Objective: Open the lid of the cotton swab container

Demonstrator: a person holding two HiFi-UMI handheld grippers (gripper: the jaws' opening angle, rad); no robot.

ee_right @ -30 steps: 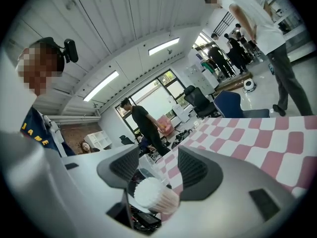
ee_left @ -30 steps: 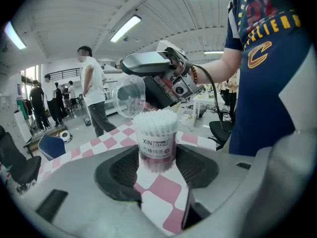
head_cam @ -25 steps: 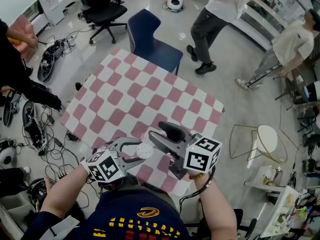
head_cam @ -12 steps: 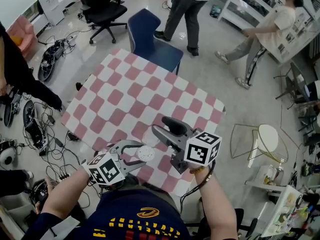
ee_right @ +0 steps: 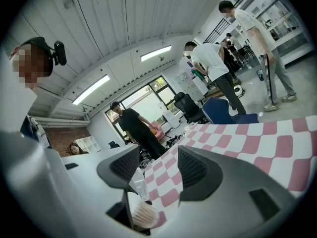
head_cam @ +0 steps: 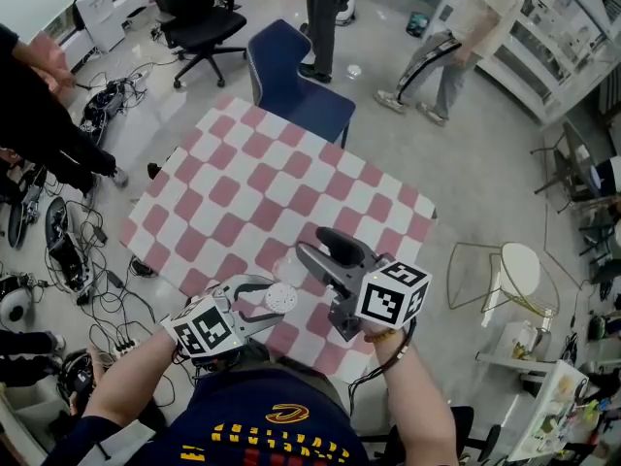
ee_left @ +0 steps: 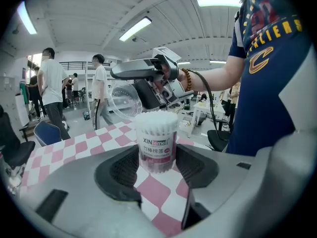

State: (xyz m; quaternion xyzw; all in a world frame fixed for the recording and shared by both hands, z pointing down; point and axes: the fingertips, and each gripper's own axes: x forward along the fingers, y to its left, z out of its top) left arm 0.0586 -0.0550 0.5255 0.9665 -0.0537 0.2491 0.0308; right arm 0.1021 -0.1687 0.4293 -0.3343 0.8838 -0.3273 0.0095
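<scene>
jaws over pink-checked table point(head_cam: 272, 178), cable-strewn floor point(head_cam: 136, 153)

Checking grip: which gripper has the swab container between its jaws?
The left gripper; the container stands between its jaws. The right gripper has the clear lid.

Your left gripper point(head_cam: 275, 304) is clamping the swab container point(ee_left: 156, 140) close to your chest, while your right gripper point(head_cam: 306, 249), forearm bent inward, is pinching its clear lid point(ee_left: 123, 99).
</scene>
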